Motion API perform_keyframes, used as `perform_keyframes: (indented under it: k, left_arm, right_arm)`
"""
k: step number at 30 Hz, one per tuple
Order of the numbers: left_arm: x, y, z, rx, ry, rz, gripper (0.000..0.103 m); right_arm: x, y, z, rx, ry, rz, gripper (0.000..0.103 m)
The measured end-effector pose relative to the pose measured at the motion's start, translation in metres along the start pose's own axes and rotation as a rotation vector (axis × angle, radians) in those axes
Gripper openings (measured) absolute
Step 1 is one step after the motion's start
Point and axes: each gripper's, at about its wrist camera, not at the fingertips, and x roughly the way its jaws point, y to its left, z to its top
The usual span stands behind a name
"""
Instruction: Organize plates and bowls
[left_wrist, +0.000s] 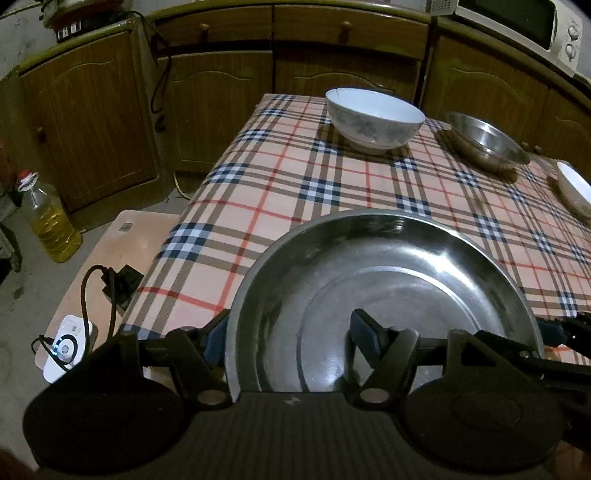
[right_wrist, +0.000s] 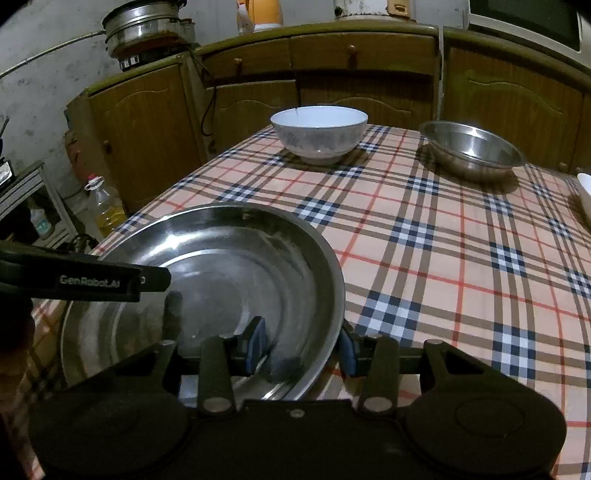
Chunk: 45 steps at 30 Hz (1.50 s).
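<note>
While left tongs (left_wrist: 290, 330) and right tongs (right_wrist: 301, 341) straddle one steel plate (left_wrist: 406, 258), grip unclear, two white bowls (left_wrist: 373, 122) (left_wrist: 576, 192) flank one steel bowl (left_wrist: 487, 140).

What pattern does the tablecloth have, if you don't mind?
The tablecloth is peach plaid with navy, white, red, brown; clearest from the right wrist.
</note>
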Motion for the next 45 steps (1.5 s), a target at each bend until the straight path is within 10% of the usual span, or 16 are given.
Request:
perform_keyframes:
  k: [21,45]
  left_arm:
    - [-0.043,-0.024,0.012,-0.002,-0.033,0.071,0.091]
    - [-0.077,-0.152,0.033,0.14,-0.103,-0.064,0.094]
  right_arm:
    - [-0.049,-0.022,0.018,0.018,-0.096,-0.021,0.056]
    - [-0.136,-0.107,0.027,0.127,-0.161,-0.151,0.076]
